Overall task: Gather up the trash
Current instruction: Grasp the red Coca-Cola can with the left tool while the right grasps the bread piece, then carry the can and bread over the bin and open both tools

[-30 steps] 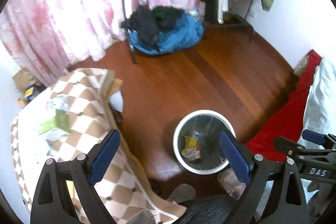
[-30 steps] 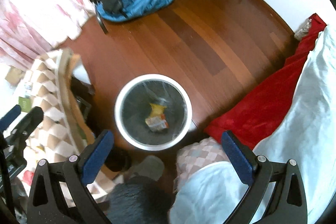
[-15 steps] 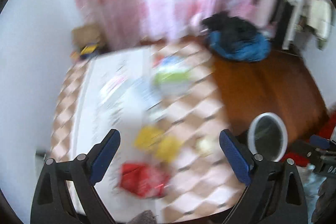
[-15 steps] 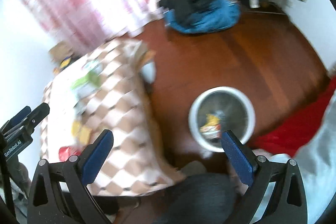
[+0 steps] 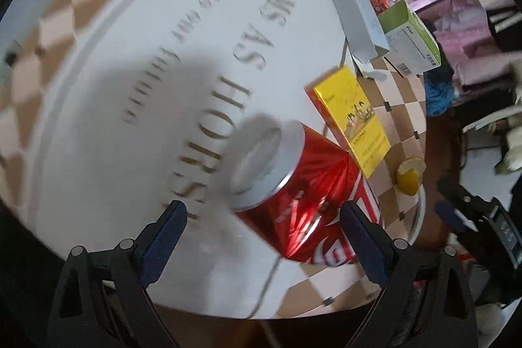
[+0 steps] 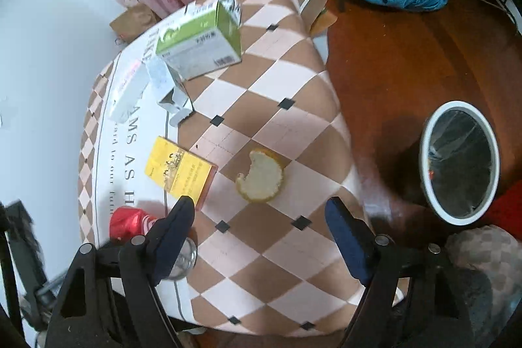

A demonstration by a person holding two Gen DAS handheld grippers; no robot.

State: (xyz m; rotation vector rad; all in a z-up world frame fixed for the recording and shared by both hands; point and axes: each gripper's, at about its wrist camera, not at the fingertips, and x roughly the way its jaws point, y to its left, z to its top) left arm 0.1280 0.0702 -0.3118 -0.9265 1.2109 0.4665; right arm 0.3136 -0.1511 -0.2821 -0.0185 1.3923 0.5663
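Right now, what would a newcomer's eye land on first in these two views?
The crushed red can lying on its side between the left gripper's open fingers. Next, the yellow box and the orange peel on the checkered tablecloth, ahead of the right gripper. The white trash bin stands on the wooden floor, right of the table.

White centre panel of the brown-and-cream checked tablecloth: large serif letters "AS HORS" legible, part of a longer line; smaller script beside it blurred. Green-and-white cardboard carton: barcode, print unreadable. Yellow flat box: lettering illegible.
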